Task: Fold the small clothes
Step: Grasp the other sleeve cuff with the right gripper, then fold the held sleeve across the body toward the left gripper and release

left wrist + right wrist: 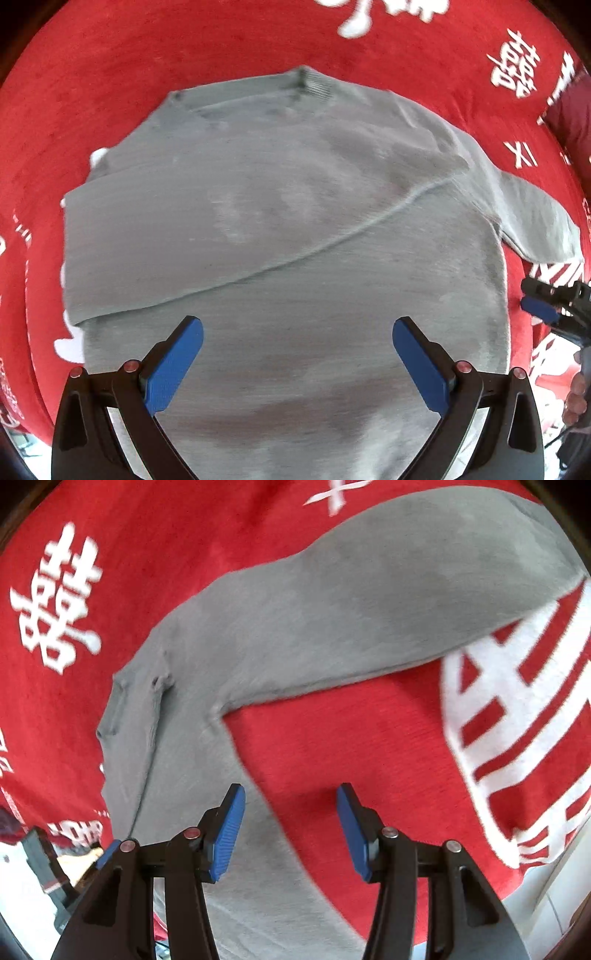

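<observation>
A grey knit sweater (280,206) lies flat on a red cloth (110,74) with white characters. One sleeve is folded across its body; the other sleeve (532,221) sticks out to the right. My left gripper (297,328) hangs straight above the sweater's body, its blue pads wide apart and nothing between them. In the right wrist view the outstretched sleeve (351,602) runs up to the right. My right gripper (290,797) stands open over the sweater's side edge and the red cloth (332,746), holding nothing. The right gripper (543,308) also shows at the left view's right edge.
A hand (576,398) shows at the lower right of the left wrist view. The cloth's edge and a pale floor (554,897) lie at the lower right of the right wrist view. Dark and white objects (40,864) sit at its lower left.
</observation>
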Motion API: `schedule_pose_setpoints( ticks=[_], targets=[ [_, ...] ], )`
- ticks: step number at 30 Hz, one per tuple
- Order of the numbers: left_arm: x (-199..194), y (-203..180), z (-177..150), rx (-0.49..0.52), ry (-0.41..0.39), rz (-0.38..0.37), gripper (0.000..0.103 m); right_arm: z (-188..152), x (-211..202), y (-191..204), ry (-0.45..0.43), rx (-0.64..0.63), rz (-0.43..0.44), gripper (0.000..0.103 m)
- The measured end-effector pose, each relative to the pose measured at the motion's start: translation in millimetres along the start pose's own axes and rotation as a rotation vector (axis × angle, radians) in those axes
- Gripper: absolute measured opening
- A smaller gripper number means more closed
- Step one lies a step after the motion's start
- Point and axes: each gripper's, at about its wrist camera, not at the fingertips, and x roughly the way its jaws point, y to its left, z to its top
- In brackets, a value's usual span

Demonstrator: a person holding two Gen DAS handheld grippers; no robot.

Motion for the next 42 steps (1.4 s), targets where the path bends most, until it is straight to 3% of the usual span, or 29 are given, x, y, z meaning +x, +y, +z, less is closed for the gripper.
schedule_pose_setpoints(
  ticks=[11, 17, 27, 32, 34, 35, 36, 38, 42],
  targets=[
    [16, -81, 10, 0.112, 0.034, -0.051, 0.103, 31, -49, -92, -0.204, 0.221, 0.084, 0.055],
    [20, -105, 9, 0.158, 0.036, -0.062, 0.103, 40, -69, -131, -0.304, 0.341, 0.160, 0.055],
    [24, -118, 13, 0.159, 0.043, -0.069, 0.103, 68, -103, -128, -0.429, 0.352, 0.251, 0.055],
    [20, -121, 14, 0.146, 0.015, -0.068, 0.103, 81, -95, -128, -0.430, 0.359, 0.308, 0.057],
    [17, -119, 16, 0.130, -0.002, -0.071, 0.103, 86, -89, -129, -0.398, 0.395, 0.343, 0.046],
    [16, -118, 18, 0.118, -0.009, -0.070, 0.103, 88, -85, -128, -0.380, 0.406, 0.350, 0.025],
    [15, -116, 20, 0.108, -0.012, -0.068, 0.103, 89, -85, -126, -0.379, 0.403, 0.321, 0.010],
    [14, -111, 22, 0.092, -0.018, -0.067, 0.103, 90, -86, -122, -0.388, 0.387, 0.322, 0.010],
    [9, -98, 23, 0.077, -0.043, -0.055, 0.103, 93, -89, -95, -0.364, 0.305, 0.412, 0.009]
  ],
)
